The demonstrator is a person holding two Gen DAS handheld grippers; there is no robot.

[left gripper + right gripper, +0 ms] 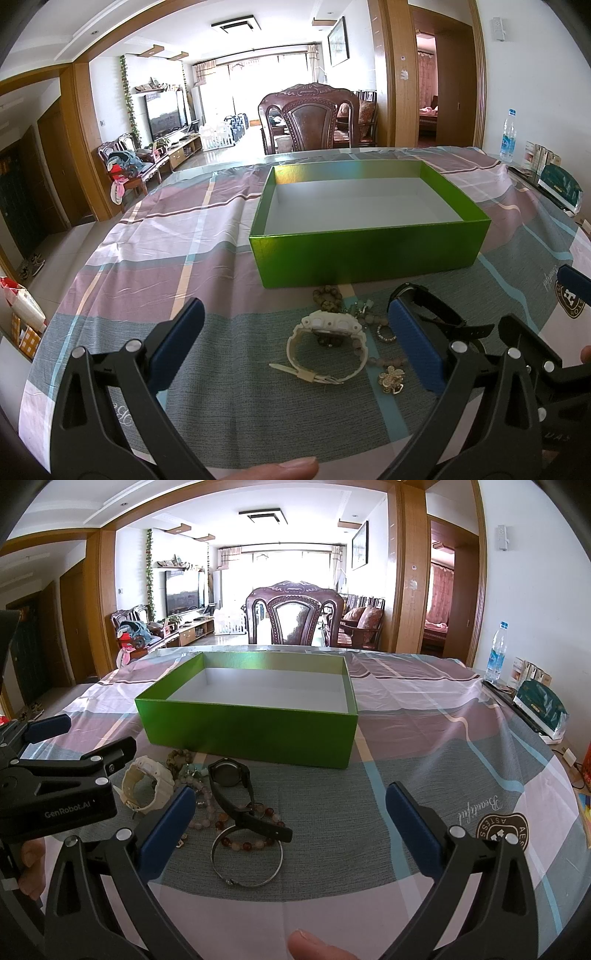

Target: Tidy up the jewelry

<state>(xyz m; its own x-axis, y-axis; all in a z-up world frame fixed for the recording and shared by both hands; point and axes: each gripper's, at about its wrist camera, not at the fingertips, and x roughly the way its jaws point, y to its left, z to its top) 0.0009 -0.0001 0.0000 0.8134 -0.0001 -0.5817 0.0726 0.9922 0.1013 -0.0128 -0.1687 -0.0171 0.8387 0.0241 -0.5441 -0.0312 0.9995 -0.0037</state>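
Observation:
An empty green box (pixel 369 254) with a white inside stands on the checked tablecloth; it also shows in the right wrist view (pixel 251 734). In front of it lies a jewelry pile: a white watch (pixel 325 343) (pixel 147 786), a black watch (pixel 439 314) (pixel 236 786), bead bracelets (pixel 236 842), a metal bangle (pixel 247 864) and a gold flower brooch (pixel 391 378). My left gripper (pixel 295 321) is open, with the white watch between its fingers' lines. My right gripper (pixel 291 797) is open and empty, right of the pile.
A carved wooden chair (pixel 308 122) stands behind the table's far edge. A water bottle (pixel 495 653), small cartons and a teal packet (pixel 541 705) sit at the table's right edge. The tablecloth (pixel 443 738) stretches to the right of the box.

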